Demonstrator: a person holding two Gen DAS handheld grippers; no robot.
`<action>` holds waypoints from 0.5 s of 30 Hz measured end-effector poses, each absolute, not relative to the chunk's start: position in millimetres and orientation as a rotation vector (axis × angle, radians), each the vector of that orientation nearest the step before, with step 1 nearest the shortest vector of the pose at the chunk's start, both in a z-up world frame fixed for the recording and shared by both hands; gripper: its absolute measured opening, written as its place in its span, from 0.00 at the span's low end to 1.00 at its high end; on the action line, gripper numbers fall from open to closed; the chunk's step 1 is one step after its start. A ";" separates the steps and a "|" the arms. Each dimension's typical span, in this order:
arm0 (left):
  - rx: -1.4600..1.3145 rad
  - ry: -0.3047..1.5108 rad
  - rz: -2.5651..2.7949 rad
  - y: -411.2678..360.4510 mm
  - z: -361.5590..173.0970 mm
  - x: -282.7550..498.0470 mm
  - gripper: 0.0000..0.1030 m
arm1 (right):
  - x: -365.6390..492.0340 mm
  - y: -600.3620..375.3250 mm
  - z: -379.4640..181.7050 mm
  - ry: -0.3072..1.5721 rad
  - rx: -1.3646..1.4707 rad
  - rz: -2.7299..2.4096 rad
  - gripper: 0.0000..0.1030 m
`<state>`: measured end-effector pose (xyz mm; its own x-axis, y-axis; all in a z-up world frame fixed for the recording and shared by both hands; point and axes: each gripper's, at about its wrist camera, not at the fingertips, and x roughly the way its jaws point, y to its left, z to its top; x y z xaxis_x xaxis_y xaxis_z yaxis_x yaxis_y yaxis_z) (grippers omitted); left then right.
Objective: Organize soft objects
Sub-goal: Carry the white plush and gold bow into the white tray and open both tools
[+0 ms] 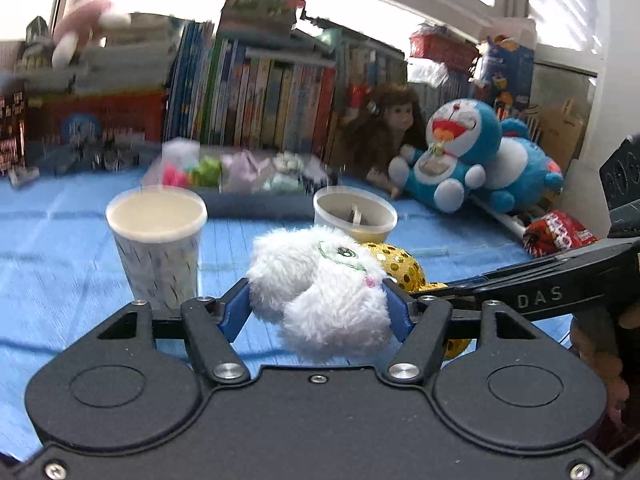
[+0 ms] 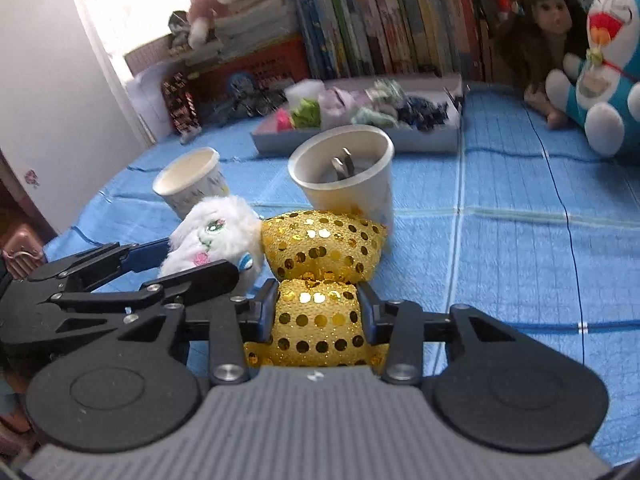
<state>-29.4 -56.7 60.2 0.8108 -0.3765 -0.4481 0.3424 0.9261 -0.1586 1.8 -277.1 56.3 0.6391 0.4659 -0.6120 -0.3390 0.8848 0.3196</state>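
Observation:
My left gripper is shut on a white fluffy plush with a green stitched eye, held just above the blue cloth. The plush also shows in the right wrist view, with the left gripper around it. My right gripper is shut on a gold sequined soft toy, pinched at its waist. The gold toy touches the white plush on its right side. Two paper cups stand just beyond: a patterned one and a plain one holding a small metal object.
A shallow grey tray of small soft items lies behind the cups. A Doraemon plush and a brown-haired doll lean on a row of books. A red snack packet lies at the right.

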 end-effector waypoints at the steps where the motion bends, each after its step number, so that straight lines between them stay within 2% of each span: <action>1: -0.060 0.479 -0.384 -55.3 66.6 -30.3 0.64 | 0.3 -276.1 61.5 0.734 0.184 0.464 0.45; 9: 0.006 0.403 -0.346 -41.7 101.0 -21.1 0.64 | 1.6 -272.3 90.3 0.658 0.172 0.441 0.44; 12: -0.004 0.403 -0.331 -35.5 106.0 -11.5 0.64 | 6.9 -270.4 97.0 0.628 0.162 0.413 0.41; 15: -0.007 0.401 -0.311 -29.4 108.9 -1.8 0.64 | 16.1 -266.5 100.1 0.614 0.162 0.402 0.29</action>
<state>-1.8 -29.4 108.9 0.8739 -0.2989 -0.3833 0.2961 0.9527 -0.0679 16.1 -266.5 100.1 0.7432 0.4126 -0.5267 -0.3179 0.9104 0.2647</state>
